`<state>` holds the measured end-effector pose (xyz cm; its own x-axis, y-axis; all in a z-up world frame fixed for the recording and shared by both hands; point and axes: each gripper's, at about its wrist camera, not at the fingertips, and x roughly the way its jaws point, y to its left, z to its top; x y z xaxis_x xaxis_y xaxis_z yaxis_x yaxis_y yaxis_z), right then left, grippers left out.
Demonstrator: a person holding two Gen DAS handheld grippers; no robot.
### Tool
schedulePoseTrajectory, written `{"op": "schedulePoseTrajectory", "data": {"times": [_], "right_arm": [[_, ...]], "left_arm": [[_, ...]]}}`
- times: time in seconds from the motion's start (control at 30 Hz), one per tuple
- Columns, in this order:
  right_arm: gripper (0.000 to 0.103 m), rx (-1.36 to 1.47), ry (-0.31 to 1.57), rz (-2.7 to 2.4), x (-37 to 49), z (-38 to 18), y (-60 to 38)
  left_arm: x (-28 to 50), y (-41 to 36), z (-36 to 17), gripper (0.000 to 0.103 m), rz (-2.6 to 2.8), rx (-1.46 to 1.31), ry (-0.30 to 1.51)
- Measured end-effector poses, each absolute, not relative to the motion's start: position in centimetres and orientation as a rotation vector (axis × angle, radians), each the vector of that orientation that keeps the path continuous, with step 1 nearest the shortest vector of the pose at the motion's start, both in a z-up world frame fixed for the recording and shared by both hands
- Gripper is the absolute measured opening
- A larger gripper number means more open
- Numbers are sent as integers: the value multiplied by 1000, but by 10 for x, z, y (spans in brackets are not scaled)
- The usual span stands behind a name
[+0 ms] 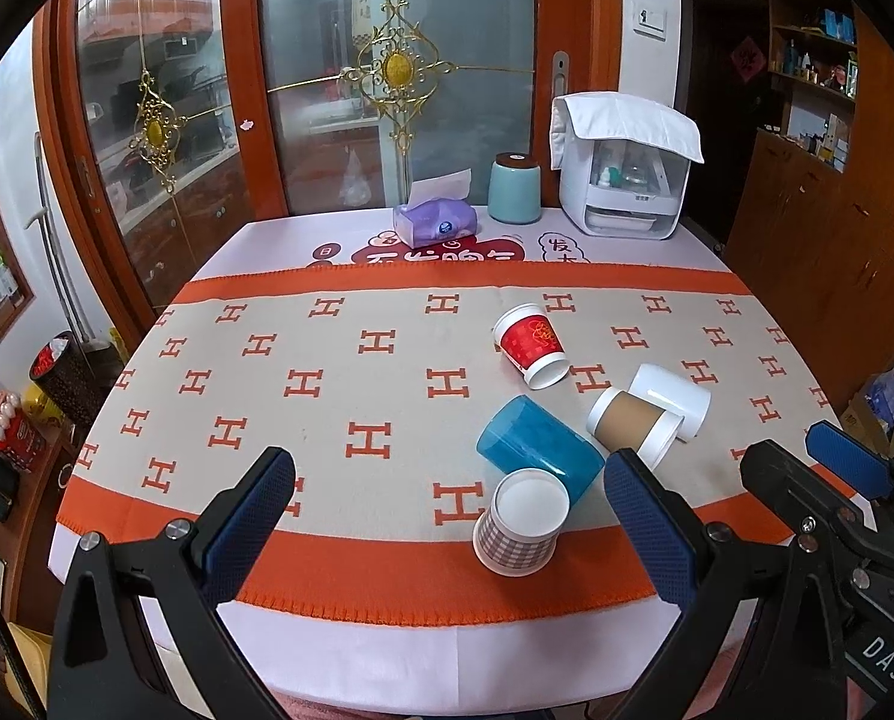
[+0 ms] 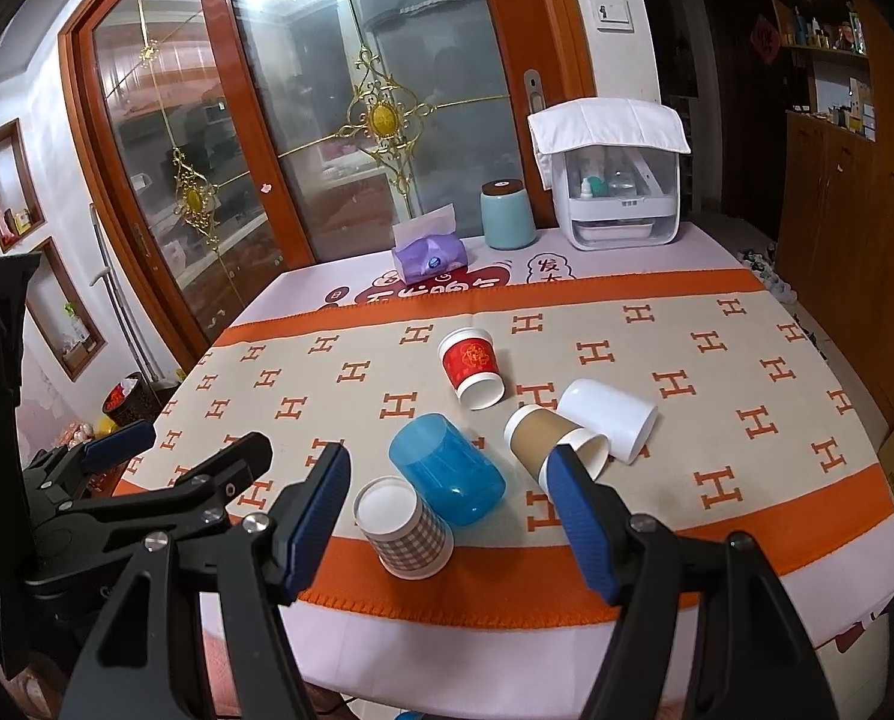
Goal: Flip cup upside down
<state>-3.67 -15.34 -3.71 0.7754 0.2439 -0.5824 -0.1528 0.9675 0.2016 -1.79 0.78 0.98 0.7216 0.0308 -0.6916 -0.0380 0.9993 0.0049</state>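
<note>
Several cups sit on the orange-and-beige cloth [image 1: 327, 396]. A checked paper cup [image 1: 520, 522] [image 2: 405, 525] stands upside down near the front edge. A blue plastic cup [image 1: 540, 450] [image 2: 447, 468], a brown-sleeved cup [image 1: 633, 426] [image 2: 552, 438], a white cup [image 1: 672, 399] [image 2: 609, 420] and a red paper cup [image 1: 531, 345] [image 2: 471, 366] lie on their sides. My left gripper [image 1: 447, 480] is open and empty, in front of the checked cup. My right gripper [image 2: 450, 486] is open and empty, just short of the cups; it also shows in the left wrist view [image 1: 807, 456].
At the table's back stand a purple tissue box [image 1: 435, 222], a teal canister [image 1: 514, 187] and a white appliance [image 1: 624, 180] under a cloth. Glass sliding doors stand behind. A wooden cabinet [image 1: 837, 252] is at the right; a bin [image 1: 66, 378] is left of the table.
</note>
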Motion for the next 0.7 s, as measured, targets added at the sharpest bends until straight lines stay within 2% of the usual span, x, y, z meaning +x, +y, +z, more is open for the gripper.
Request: {"op": "schedulePoseTrajectory", "data": {"times": [0.7], "right_arm": [[68, 150, 666, 215, -31, -44, -149]], "left_arm": [[-5, 12, 0, 102, 30, -21, 787]]}}
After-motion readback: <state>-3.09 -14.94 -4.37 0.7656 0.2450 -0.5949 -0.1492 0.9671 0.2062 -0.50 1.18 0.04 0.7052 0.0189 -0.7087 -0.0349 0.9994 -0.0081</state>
